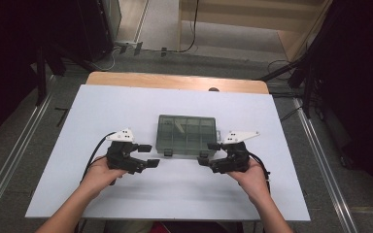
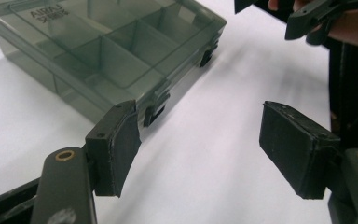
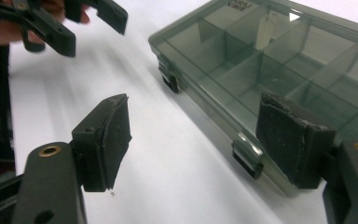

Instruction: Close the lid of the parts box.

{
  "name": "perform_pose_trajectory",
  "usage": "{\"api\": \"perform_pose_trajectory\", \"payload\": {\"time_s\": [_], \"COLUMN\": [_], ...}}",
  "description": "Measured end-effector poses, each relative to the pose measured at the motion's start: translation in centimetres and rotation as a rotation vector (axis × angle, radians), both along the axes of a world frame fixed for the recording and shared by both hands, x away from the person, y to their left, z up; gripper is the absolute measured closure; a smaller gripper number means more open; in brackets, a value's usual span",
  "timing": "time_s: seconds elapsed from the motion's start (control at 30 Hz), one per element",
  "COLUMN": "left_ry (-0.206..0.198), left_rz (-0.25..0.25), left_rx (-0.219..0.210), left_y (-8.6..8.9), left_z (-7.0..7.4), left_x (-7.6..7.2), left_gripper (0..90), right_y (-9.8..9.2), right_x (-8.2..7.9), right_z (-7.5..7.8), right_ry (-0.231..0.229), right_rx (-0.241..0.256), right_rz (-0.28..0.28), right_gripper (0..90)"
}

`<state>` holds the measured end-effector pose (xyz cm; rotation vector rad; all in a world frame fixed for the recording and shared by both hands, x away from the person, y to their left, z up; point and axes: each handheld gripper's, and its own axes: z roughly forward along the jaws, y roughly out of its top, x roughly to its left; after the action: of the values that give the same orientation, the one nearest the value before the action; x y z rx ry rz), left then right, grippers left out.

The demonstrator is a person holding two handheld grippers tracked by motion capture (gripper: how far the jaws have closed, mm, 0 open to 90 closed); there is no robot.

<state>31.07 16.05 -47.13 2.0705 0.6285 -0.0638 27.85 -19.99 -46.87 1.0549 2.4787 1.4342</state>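
The closed box (image 1: 187,135) sits mid-counter (image 1: 126,104), its 2 latches (image 3: 247,157) facing the person. The left gripper (image 1: 146,155) and right gripper (image 1: 208,153), both spread and empty, flank its near corners, probably lined up to work those latches.

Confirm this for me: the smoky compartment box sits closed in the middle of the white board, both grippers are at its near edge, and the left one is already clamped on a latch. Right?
Not quite. The left gripper is not clamped on anything: the left gripper view shows its jaws wide open over bare white board, short of the latch. The rest stands: the compartment box is closed, mid-board, with the right gripper also at its near edge.
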Motion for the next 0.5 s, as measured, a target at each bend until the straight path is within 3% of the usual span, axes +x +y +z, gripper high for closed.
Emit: {"api": "perform_pose_trajectory", "payload": {"time_s": [0.1, 0.5], "left_ry": [-0.008, -0.037], "left_rz": [0.007, 0.039], "left_rx": [0.006, 0.028], "left_y": [0.3, 2.5], "left_z": [-0.3, -0.8], "left_x": [-0.3, -1.5], "left_gripper": [28.3, 28.3], "right_y": [-0.5, -2.5], "right_x": [-0.4, -1.9], "right_z": [-0.2, -1.0], "right_ry": [0.018, 0.006], "right_rx": [0.038, 0.012], "right_rz": [0.013, -0.005], "right_gripper": [27.4, 27.4]}}
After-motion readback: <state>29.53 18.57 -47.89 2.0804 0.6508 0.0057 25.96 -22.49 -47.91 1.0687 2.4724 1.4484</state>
